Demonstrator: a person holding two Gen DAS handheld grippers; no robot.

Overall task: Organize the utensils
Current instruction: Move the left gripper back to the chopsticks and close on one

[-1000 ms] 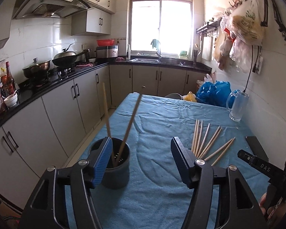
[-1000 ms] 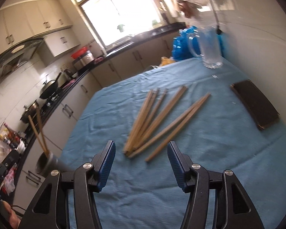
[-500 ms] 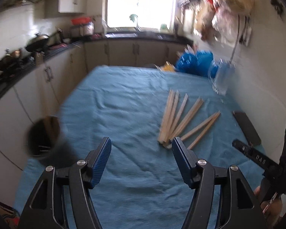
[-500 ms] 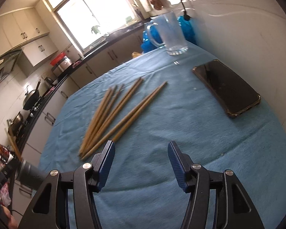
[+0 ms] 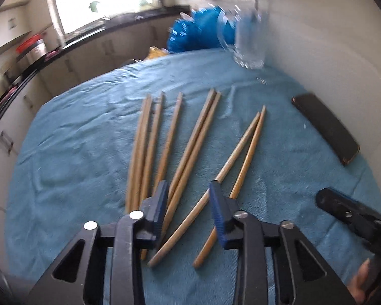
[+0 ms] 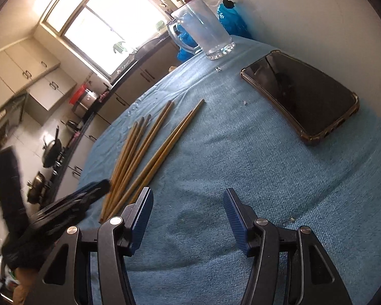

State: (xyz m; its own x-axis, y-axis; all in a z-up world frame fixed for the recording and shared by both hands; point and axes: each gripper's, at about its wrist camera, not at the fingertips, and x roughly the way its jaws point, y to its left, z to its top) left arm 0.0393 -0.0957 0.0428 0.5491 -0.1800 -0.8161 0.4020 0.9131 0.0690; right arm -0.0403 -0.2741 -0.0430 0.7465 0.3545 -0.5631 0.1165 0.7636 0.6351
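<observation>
Several wooden chopsticks [image 5: 190,150] lie fanned out on the blue cloth [image 5: 76,152]; they also show in the right wrist view [image 6: 144,152]. My left gripper [image 5: 189,203] is open, low over the near ends of the chopsticks, with two or three of them between its blue pads. My right gripper [image 6: 188,211] is open and empty over bare cloth, to the right of the chopsticks. The left gripper shows at the left edge of the right wrist view [image 6: 89,195]. The dark holder cup is out of view.
A black phone [image 6: 302,94] lies on the cloth at the right, near the wall. A glass mug [image 6: 203,33] stands at the far right corner. Blue bags [image 5: 198,33] sit behind the table. Kitchen counters run along the left.
My left gripper has swung right from the holder cup, dropped low over the chopsticks and narrowed its opening. My right gripper has shifted right, toward the phone.
</observation>
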